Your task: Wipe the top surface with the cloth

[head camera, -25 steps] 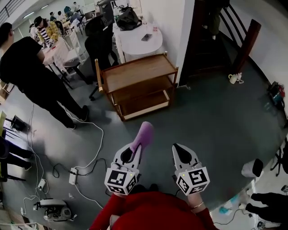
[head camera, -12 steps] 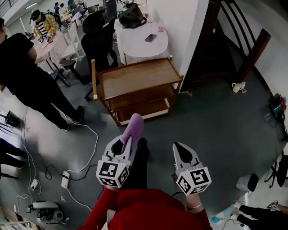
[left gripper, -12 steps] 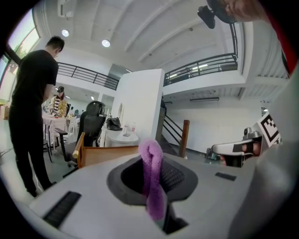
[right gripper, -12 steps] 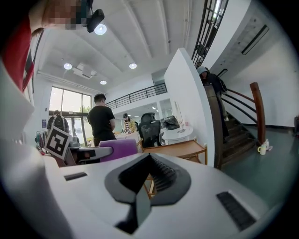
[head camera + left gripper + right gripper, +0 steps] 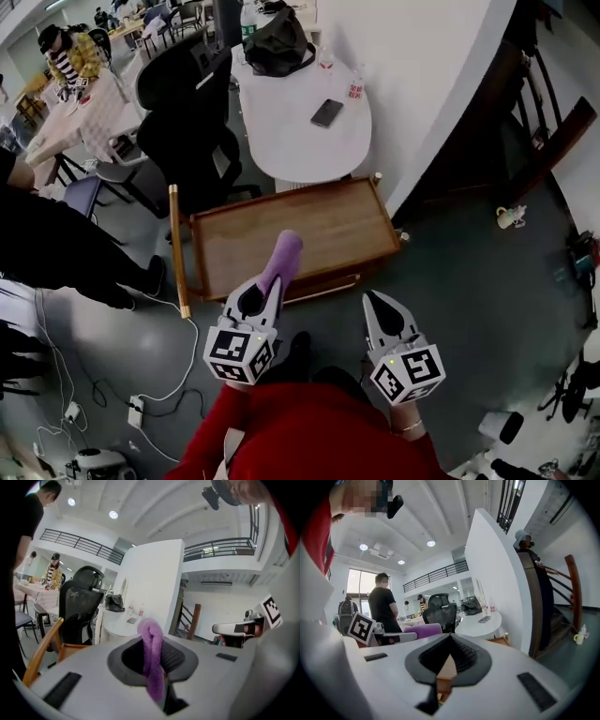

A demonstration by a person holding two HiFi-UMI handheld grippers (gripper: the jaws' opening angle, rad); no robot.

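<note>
Room: grey floor [image 5: 459, 281]; a white counter [image 5: 281, 131] carries a phone [image 5: 326, 113] and a black bag [image 5: 278, 42], with a black office chair [image 5: 178, 112] beside it.
Top surface: wooden trolley [image 5: 328, 225], standing between the counter and the person.
Cloth [image 5: 282, 255]: purple, rolled, sticking forward over the trolley's near edge; whether it touches the wood cannot be told.
Left gripper [image 5: 270, 284]: fingers pinching the cloth.
Right gripper [image 5: 374, 302]: fingers pressed together, nothing between them, over the floor just short of the trolley.
</note>
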